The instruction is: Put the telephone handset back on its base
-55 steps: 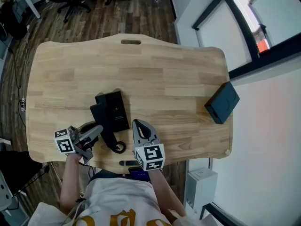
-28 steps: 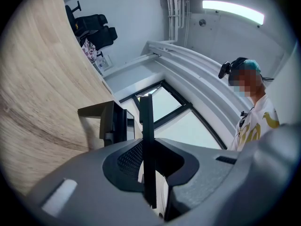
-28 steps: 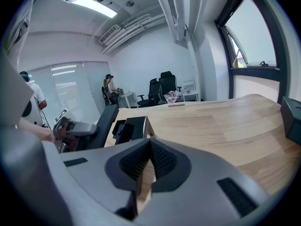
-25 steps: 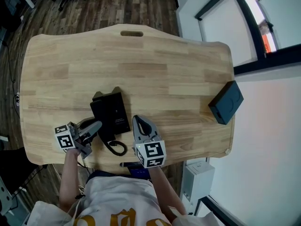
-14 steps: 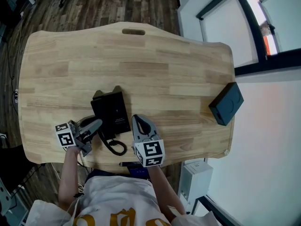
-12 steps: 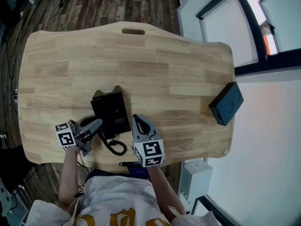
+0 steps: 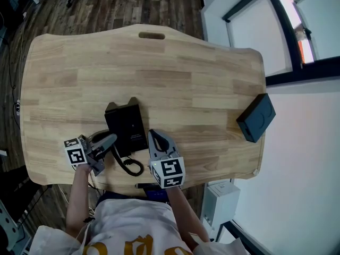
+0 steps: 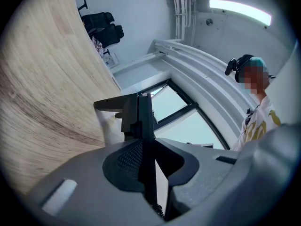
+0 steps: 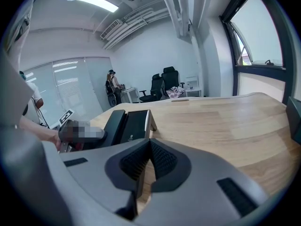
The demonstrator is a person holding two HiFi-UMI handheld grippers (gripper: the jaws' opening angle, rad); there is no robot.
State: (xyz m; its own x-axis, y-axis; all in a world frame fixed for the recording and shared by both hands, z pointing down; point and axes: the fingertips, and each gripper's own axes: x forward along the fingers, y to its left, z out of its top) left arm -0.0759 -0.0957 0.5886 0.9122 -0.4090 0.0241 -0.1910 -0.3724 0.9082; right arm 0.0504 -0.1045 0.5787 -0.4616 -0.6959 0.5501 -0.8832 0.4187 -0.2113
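Handset (image 8: pixel 144 119) between jaws of left gripper (image 7: pixel 109 141)

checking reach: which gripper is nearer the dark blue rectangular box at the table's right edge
Right. The right gripper is left of the dark blue rectangular box; the left gripper is farther left, beyond the black telephone base.

Pale wooden table (image 7: pixel 159 73) on dark plank floor (image 7: pixel 106 9) — black-framed window (image 7: pixel 297 9), white wall (image 7: pixel 212 4)

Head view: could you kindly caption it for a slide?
Left gripper holds the handset against the telephone base; right gripper shut alongside.
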